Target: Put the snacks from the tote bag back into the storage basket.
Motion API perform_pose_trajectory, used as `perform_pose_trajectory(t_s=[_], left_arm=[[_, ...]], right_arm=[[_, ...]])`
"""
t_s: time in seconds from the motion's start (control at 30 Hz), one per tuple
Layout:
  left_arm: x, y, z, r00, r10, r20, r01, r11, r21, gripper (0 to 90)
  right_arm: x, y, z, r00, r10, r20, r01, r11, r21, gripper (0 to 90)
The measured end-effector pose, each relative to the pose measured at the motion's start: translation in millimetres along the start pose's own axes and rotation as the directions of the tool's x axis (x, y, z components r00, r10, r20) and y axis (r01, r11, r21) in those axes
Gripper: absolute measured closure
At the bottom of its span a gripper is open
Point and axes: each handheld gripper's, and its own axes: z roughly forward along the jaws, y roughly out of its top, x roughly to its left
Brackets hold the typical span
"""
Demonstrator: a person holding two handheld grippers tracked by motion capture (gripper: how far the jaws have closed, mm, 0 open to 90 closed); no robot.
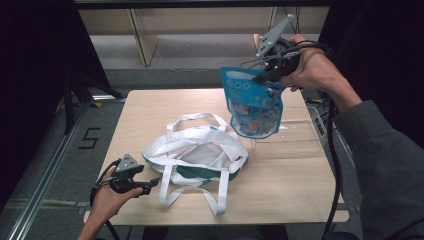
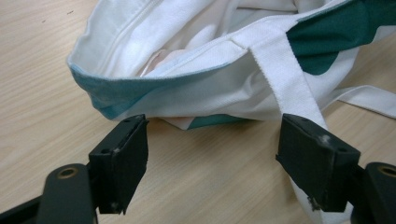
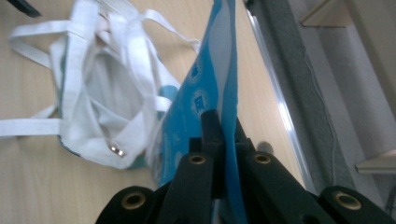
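Observation:
A white tote bag with green and teal patches lies open-mouthed in the middle of the wooden table; its straps trail toward the front edge. High over the table's right side hangs a blue printed pouch, pinched at its top edge by my right gripper. In the right gripper view the pouch runs up from between the closed jaws, with the tote bag below. My left gripper rests low at the front left, open, its jaws just short of the tote's rim and a strap.
A clear plastic sheet or tray lies on the table's right part under the pouch. Wooden shelving stands beyond the far edge. A metal rail runs along the floor at left.

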Motion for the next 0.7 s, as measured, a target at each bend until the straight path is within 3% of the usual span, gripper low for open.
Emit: perform_pose_trajectory(t_s=[0.17,0.23,0.37,0.43,0.47,0.5,0.57,0.6,0.7], left_arm=[[1.9,-0.1,0.3,0.9997,0.022,0.000,-0.022,0.9994,0.027,23.8],[0.0,-0.1,1.7,0.9999,0.014,-0.006,-0.014,0.9999,0.008,23.9],[-0.4,0.1,3.6,0.9999,0.009,-0.004,-0.009,1.0000,0.002,23.8],[2.0,0.4,1.8,0.9994,0.034,0.000,-0.034,0.9987,0.039,23.9],[1.5,0.1,2.3,0.9998,0.019,0.000,-0.019,0.9992,0.035,23.9],[1.5,0.1,2.4,0.9998,0.018,-0.002,-0.018,0.9994,0.031,23.9],[2.3,0.1,2.5,0.9997,0.023,-0.003,-0.023,0.9992,0.032,23.9],[3.3,0.3,1.7,0.9992,0.039,-0.008,-0.038,0.9982,0.046,23.9],[2.4,-0.2,3.0,0.9996,0.025,-0.012,-0.025,0.9992,0.030,23.9]], right_arm=[[-8.7,-21.0,-13.9,0.9992,0.035,0.017,-0.035,0.999,0.002,90.0],[-12.2,-27.8,-18.6,0.9991,0.030,0.028,-0.030,1.000,0.006,90.0],[-17.1,-41.3,-25.8,0.9970,0.065,0.041,-0.066,0.998,0.014,90.0],[-21.5,-48.6,-27.9,0.9960,0.075,0.047,-0.076,0.997,0.015,90.0],[-23.1,-53.2,-29.1,0.9944,0.093,0.050,-0.094,0.995,0.019,90.0],[-25.1,-55.7,-29.3,0.9953,0.077,0.058,-0.078,0.997,0.015,90.0],[-27.5,-62.6,-29.6,0.9936,0.099,0.053,-0.101,0.995,0.018,90.0],[-31.7,-66.3,-28.6,0.9969,0.061,0.050,-0.062,0.998,0.010,90.0],[-32.6,-73.8,-27.3,0.9947,0.084,0.059,-0.085,0.996,0.019,90.0]])
